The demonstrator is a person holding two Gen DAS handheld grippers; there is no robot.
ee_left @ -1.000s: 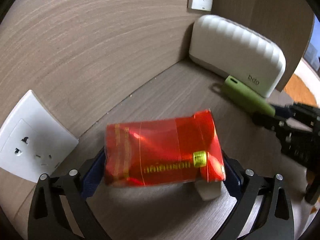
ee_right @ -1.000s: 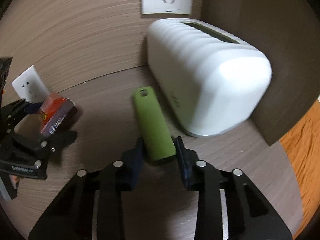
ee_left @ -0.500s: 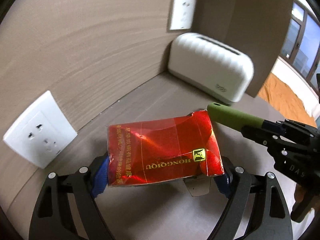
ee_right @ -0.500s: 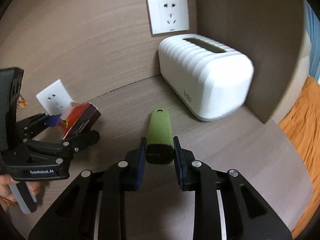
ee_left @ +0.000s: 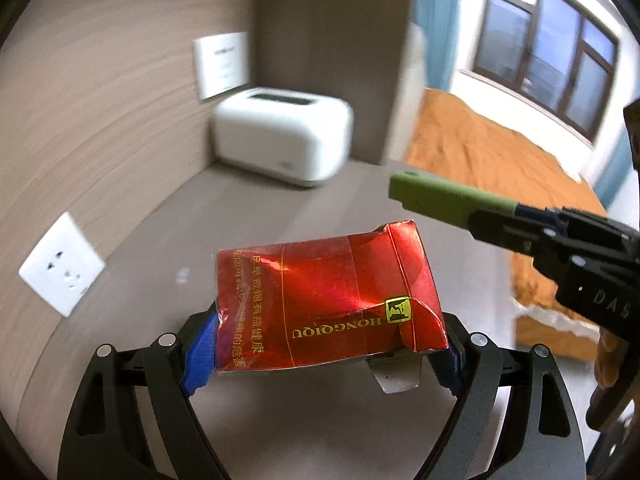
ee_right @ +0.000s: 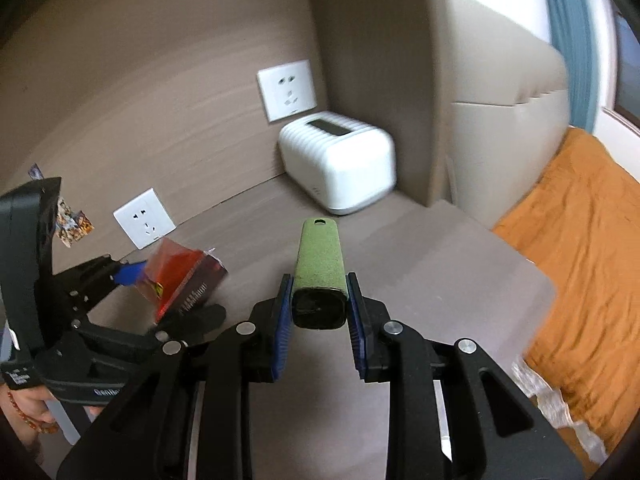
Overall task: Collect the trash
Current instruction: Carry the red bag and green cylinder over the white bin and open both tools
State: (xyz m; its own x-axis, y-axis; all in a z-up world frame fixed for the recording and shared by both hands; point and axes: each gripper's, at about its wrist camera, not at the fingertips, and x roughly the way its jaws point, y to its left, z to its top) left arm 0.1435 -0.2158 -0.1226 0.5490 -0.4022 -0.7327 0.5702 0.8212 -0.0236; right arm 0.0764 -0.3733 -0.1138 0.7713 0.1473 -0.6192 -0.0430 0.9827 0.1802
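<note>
red pack (ee_left: 328, 296): "HONGQIQU" | right tool (ee_left: 600, 304): "DAS" | left tool (ee_right: 100, 390): "GenRo…"

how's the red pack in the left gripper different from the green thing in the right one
The red pack is shiny, crumpled foil with gold print and a torn-open end; the green stick is matte, plain and intact. The pack is broad and flat, spanning widely spread jaws of the left gripper; the stick is slim, in the right gripper with narrow-set jaws. Both are clamped and held off the tabletop.
</note>
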